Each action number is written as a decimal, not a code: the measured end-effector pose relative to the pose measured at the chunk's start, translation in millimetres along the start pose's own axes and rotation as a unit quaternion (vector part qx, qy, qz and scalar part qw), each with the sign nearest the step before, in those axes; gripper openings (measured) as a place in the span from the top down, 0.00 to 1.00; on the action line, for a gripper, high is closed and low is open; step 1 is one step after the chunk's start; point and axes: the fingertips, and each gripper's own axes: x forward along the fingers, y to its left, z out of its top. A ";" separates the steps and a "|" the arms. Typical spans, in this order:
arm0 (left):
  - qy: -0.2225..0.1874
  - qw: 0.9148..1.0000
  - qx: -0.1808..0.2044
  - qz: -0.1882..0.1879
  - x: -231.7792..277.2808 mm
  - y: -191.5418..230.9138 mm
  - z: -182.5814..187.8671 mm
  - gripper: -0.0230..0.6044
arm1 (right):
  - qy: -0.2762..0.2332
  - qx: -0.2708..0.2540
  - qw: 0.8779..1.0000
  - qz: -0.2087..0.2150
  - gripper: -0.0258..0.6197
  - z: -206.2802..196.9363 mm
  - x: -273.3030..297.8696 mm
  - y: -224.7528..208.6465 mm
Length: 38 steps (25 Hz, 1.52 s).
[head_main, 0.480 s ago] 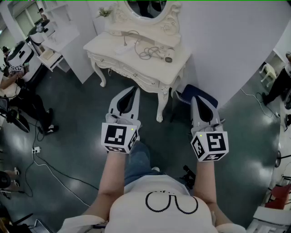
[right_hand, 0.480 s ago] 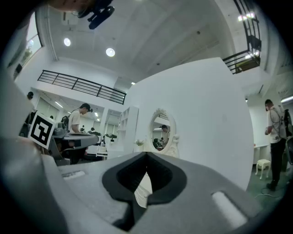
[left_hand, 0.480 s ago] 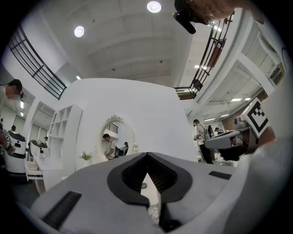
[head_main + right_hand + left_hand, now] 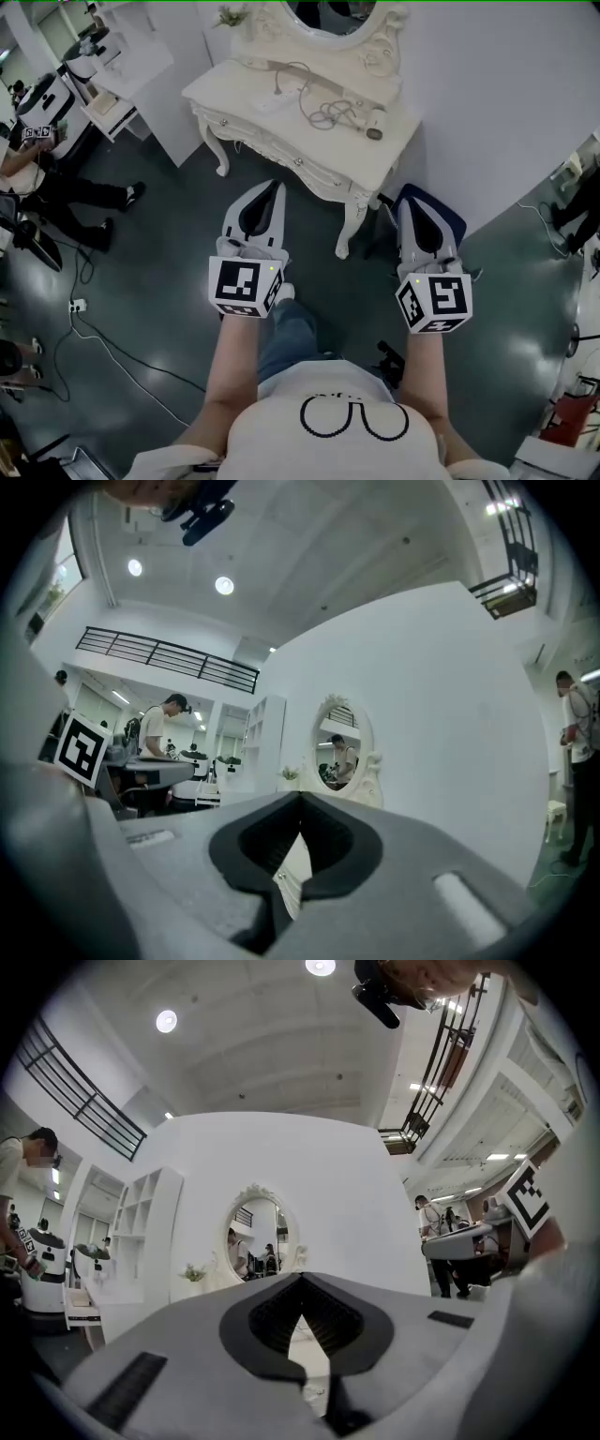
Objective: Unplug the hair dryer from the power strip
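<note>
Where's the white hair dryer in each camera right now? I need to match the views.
Head view: the white hair dryer lies toward the right end of the cream carved dressing table, upper centre of the picture.
Left gripper view: not visible; the left gripper, shut, hides most of the tabletop.
Right gripper view: not visible; the right gripper, shut, hides most of the tabletop.
Shared landmark: the oval mirror in its carved cream frame.

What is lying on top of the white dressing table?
On the dressing table lie a hair dryer, its coiled cord and a white power strip; a small plant stands at the back. The plug itself is too small to see.
</note>
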 end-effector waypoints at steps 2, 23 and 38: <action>0.001 1.000 -0.003 0.004 16.9 25.6 -7.5 0.97 | -0.007 0.004 1.000 0.004 0.96 -0.9 29.2 4.8; -0.009 0.992 -0.110 -0.055 191.9 266.7 -57.8 0.97 | 0.050 0.012 0.999 0.002 0.96 -29.8 320.5 63.0; 0.074 0.989 -0.105 -0.077 285.8 341.7 -133.8 0.97 | 0.070 0.053 0.996 0.034 0.96 -77.8 463.9 56.1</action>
